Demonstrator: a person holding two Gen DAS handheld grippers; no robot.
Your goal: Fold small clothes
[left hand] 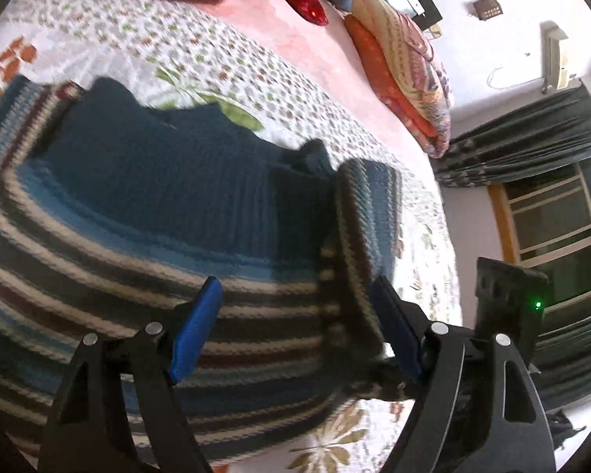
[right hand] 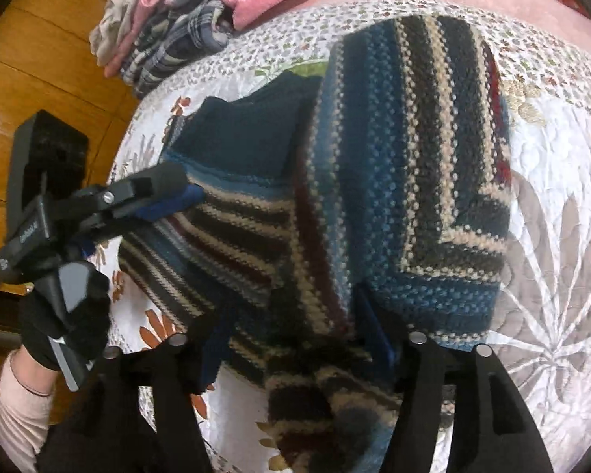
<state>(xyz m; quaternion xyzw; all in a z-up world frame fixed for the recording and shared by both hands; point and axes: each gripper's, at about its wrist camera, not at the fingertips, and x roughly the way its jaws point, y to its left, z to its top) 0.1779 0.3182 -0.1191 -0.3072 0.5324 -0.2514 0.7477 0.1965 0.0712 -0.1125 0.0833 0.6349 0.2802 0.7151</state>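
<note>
- Nearest in the left wrist view, the left gripper [left hand: 295,327] has its blue-padded fingers [left hand: 196,329] spread wide over the striped knitted sweater [left hand: 145,236], with nothing pinched between them.
- A folded-over sleeve [left hand: 368,228] of the sweater rises just beside the gripper's right finger.
- In the right wrist view, the right gripper [right hand: 295,339] also stands spread; sweater fabric bunches between its fingers, but the pads are apart and do not pinch it.
- The sweater lies on a floral quilted bedspread [right hand: 551,236], one side folded over its dark blue middle.
- At the left of that view, a gloved hand [right hand: 71,315] holds the left gripper by its handle, its tip resting at the sweater's left edge.
- Farther off, a pile of clothes [right hand: 169,31] sits at the far edge of the bed, on a pink sheet [left hand: 295,31].
- Folded colourful quilts [left hand: 406,75] lie at the far right, near dark curtains [left hand: 532,146].
</note>
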